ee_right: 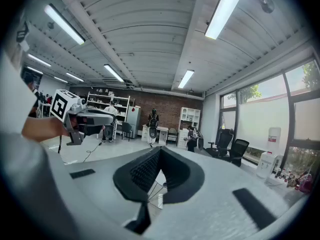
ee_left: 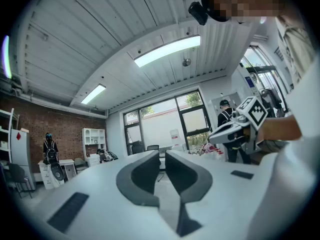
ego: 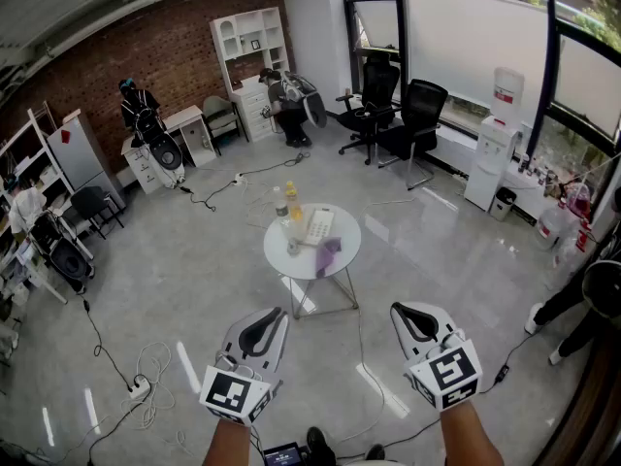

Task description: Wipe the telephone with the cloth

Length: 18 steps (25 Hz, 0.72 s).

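Note:
A white telephone [ego: 318,226] lies on a small round white table [ego: 340,260] a few steps ahead of me. A purple cloth [ego: 328,254] is crumpled just in front of it. My left gripper [ego: 276,316] and right gripper [ego: 402,311] are held side by side near me, well short of the table, and both are empty. In the left gripper view the left gripper [ee_left: 161,157] has its jaws drawn together with only a thin slit and nothing between them. In the right gripper view the right gripper [ee_right: 160,152] is shut tip to tip on nothing.
A yellow bottle [ego: 293,202], a clear bottle [ego: 280,208] and a small cup [ego: 293,248] share the table. Cables and a power strip [ego: 139,388] lie on the floor at left. Office chairs [ego: 408,116], a water dispenser [ego: 494,144] and people stand around the room's edges.

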Each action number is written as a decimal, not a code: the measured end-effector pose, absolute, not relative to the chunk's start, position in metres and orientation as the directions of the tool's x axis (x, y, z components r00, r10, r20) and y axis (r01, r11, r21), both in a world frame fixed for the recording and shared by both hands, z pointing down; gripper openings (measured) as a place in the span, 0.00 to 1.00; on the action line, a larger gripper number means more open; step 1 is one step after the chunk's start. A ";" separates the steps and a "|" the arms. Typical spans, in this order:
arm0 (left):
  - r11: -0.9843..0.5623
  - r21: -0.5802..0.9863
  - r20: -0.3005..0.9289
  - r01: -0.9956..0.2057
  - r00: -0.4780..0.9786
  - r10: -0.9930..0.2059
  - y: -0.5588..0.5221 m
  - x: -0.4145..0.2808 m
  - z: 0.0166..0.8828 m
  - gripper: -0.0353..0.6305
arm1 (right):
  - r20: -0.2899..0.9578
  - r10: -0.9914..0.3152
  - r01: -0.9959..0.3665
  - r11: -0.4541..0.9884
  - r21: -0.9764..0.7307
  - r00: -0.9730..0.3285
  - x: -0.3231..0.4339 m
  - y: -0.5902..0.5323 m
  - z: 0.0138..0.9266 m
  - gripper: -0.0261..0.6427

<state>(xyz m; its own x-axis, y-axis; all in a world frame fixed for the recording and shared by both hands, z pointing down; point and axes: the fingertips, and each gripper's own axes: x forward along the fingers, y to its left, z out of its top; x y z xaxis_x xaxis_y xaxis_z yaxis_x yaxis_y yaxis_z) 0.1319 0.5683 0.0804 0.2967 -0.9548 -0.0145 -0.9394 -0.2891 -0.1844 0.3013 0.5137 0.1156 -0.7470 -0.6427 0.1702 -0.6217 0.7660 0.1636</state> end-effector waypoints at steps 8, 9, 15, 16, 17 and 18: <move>-0.304 -0.180 -0.005 -0.935 0.310 -0.951 0.558 0.118 0.085 0.11 | 0.180 -0.641 -0.621 0.767 0.162 -0.746 0.284 0.506 0.120 0.03; -0.305 -0.179 -0.004 -0.935 0.311 -0.950 0.556 0.116 0.086 0.11 | 0.182 -0.642 -0.621 0.767 0.161 -0.745 0.282 0.504 0.121 0.03; -0.325 -0.173 0.008 -0.930 0.328 -0.945 0.545 0.104 0.099 0.11 | 0.188 -0.644 -0.624 0.765 0.158 -0.742 0.269 0.495 0.128 0.03; -0.332 -0.172 0.009 -0.928 0.335 -0.942 0.542 0.100 0.103 0.11 | 0.185 -0.644 -0.625 0.765 0.157 -0.742 0.265 0.492 0.130 0.03; -0.335 -0.171 0.012 -0.927 0.338 -0.941 0.539 0.096 0.105 0.11 | 0.181 -0.646 -0.627 0.764 0.154 -0.742 0.260 0.489 0.131 0.03; -0.336 -0.168 0.017 -0.927 0.338 -0.941 0.535 0.092 0.106 0.11 | 0.176 -0.649 -0.631 0.761 0.151 -0.740 0.256 0.486 0.131 0.03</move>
<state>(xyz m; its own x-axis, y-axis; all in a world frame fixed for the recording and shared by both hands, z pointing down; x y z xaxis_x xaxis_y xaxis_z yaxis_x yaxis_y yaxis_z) 0.0922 0.5350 0.1059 0.3377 -0.9411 0.0172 -0.9268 -0.3357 -0.1682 0.2564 0.4856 0.1314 -0.7404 -0.6487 0.1762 -0.6309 0.7610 0.1511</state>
